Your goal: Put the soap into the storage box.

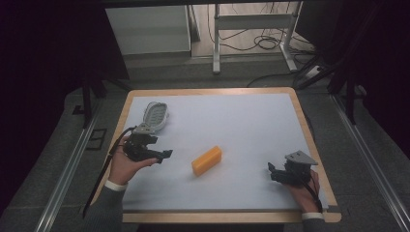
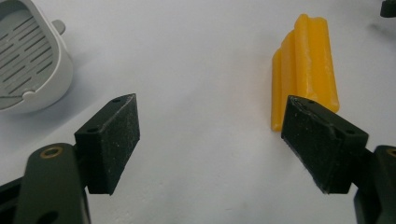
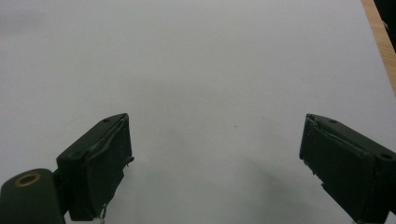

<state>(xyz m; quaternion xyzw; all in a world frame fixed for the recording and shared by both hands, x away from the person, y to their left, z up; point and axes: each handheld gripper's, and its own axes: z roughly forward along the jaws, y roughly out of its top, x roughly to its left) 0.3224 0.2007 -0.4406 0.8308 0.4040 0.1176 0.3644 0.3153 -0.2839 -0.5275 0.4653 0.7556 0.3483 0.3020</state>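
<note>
Orange and ridged, the soap bar (image 1: pixel 207 160) lies flat near the middle of the white table top (image 1: pixel 241 125), between our two hands and touching neither. Our left gripper (image 2: pixel 212 140) hangs just left of it with its jaws spread wide and nothing between them; the bar (image 2: pixel 306 70) sits ahead of the right-hand jaw. To the far left stands a grey slotted soap dish (image 1: pixel 156 115). Our right gripper (image 3: pixel 215 154) waits well apart at the near right, jaws likewise wide apart over bare surface. We judge the bar to be light, stiff and rather slick, so we would close across its two long sides near the middle, where the flat flanks give the pads most contact, squeezing gently so it does not squirt out.
</note>
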